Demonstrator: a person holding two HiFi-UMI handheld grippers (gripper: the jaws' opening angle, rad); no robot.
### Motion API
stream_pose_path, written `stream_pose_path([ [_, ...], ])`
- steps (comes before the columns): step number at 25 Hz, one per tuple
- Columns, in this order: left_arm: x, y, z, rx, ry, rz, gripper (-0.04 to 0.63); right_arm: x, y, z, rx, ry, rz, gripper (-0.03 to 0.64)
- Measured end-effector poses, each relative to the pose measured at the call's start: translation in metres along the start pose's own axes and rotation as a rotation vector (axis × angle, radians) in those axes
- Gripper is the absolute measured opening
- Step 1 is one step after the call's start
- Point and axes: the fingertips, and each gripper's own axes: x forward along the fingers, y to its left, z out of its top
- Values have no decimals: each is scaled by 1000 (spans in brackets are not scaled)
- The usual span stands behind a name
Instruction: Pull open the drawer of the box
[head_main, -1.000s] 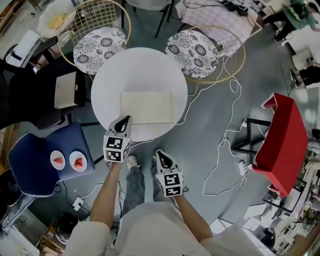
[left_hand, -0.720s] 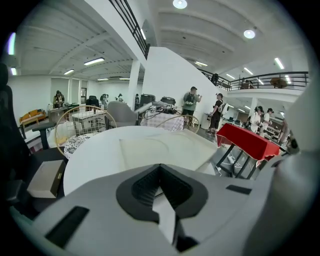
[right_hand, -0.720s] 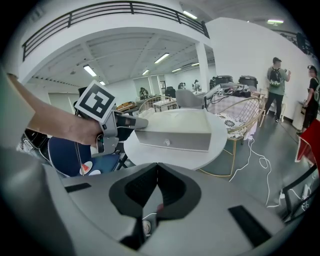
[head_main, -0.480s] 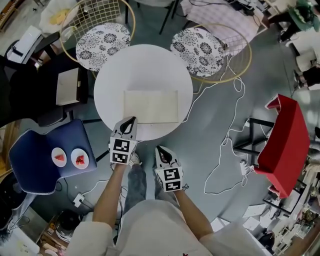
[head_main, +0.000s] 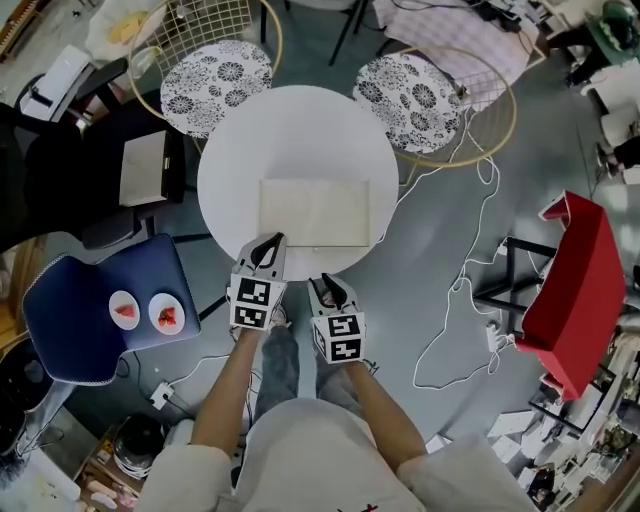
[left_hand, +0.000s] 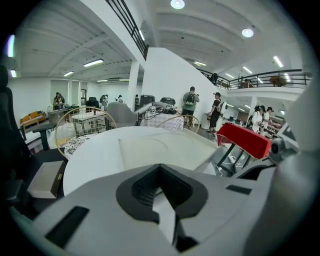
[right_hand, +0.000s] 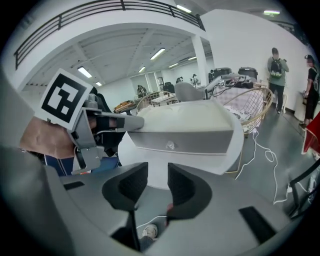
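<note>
The box (head_main: 315, 212) lies flat on the round white worktop (head_main: 240, 150), towards the edge nearest you. Its long drawer front (right_hand: 210, 140) faces you, which puts the small knob (right_hand: 170, 145) within reach, and the drawer is not yet pulled out.

Your right gripper (right_hand: 155, 175) is held low, off the worktop's edge, and aimed at that front. Its jaws are opening and have nothing between them, probably getting ready to take the knob.

Your left gripper (left_hand: 160, 175) is clenched on nothing and sits just beside the box's near-left corner. I can't tell whether it touches, but it looks placed to steady the box while you pull.

The head view gives you only the plain lid and the layout. Only the right gripper view shows the drawer front and knob, with the left gripper off to the side. The left gripper view looks across the lid and misses the front entirely.
</note>
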Motion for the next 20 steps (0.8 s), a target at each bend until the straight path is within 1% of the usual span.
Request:
stream_pose_path([
  [1, 0, 0, 0, 0, -2, -1, 11, 5, 1, 0, 14, 8, 11, 143],
  [3, -1, 1, 0, -4, -8, -1, 11, 13, 1, 3, 27, 15, 19, 155],
  [5, -2, 0, 0, -9, -6, -3, 11, 19, -2, 6, 23, 14, 4, 161],
  [12, -3, -1, 0, 0, -1, -18, 11, 36, -17, 20, 11, 6, -68, 161],
  [20, -1, -2, 0, 6, -5, -20, 11, 49, -21, 23, 13, 15, -66, 161],
])
